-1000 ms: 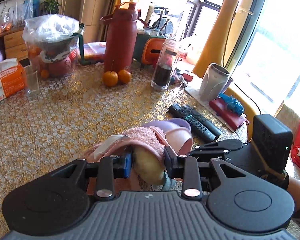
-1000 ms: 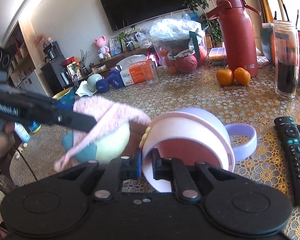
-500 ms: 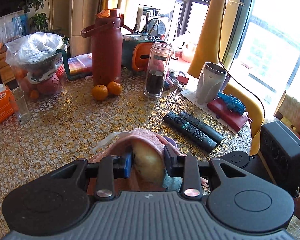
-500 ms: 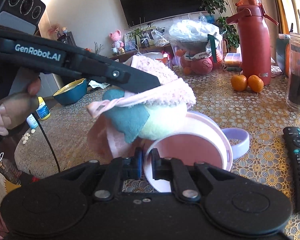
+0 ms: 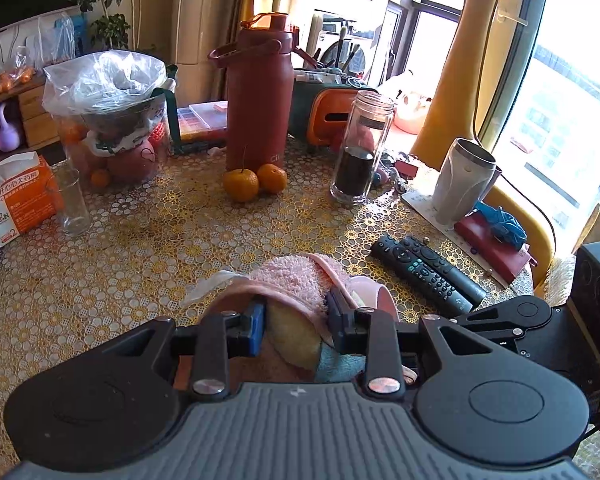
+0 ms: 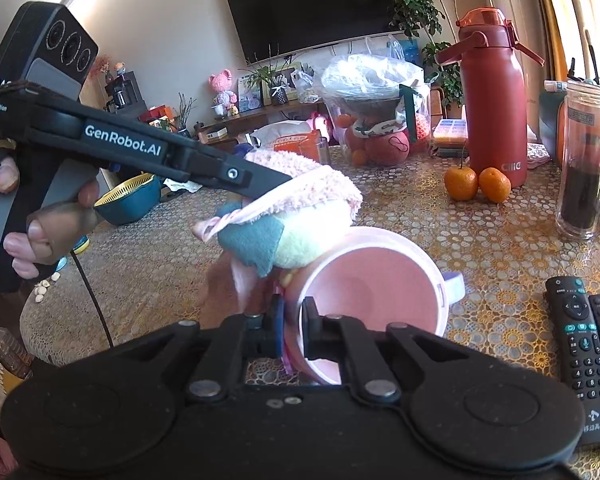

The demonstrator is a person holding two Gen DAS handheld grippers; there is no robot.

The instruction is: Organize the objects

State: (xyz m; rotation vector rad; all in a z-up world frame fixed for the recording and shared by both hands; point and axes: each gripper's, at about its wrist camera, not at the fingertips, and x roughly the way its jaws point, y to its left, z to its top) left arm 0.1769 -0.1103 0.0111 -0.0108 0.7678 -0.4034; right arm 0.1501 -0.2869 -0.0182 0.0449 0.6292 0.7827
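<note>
My left gripper (image 5: 296, 320) is shut on a soft plush toy (image 5: 290, 300), pink fleece over a pale yellow and teal body. In the right wrist view the toy (image 6: 300, 216) hangs above the near rim of a pink cup (image 6: 374, 292) with a lilac handle. My right gripper (image 6: 292, 330) is shut on the cup's rim and tilts its mouth toward the camera. The cup's rim (image 5: 374, 294) shows just right of the toy in the left wrist view. The left gripper (image 6: 260, 178) reaches in from the left.
Two black remotes (image 5: 426, 270) lie right of the cup. A red flask (image 5: 260, 96), two oranges (image 5: 254, 182), a glass jar (image 5: 362, 152), a grey tumbler (image 5: 462, 182), a fruit bag (image 5: 108, 116), a drinking glass (image 5: 72, 202) and a tissue pack (image 5: 14, 194) stand farther back.
The left gripper has carried the plush toy up and over toward the cup's mouth. The right gripper has tilted the cup so its opening shows more.
</note>
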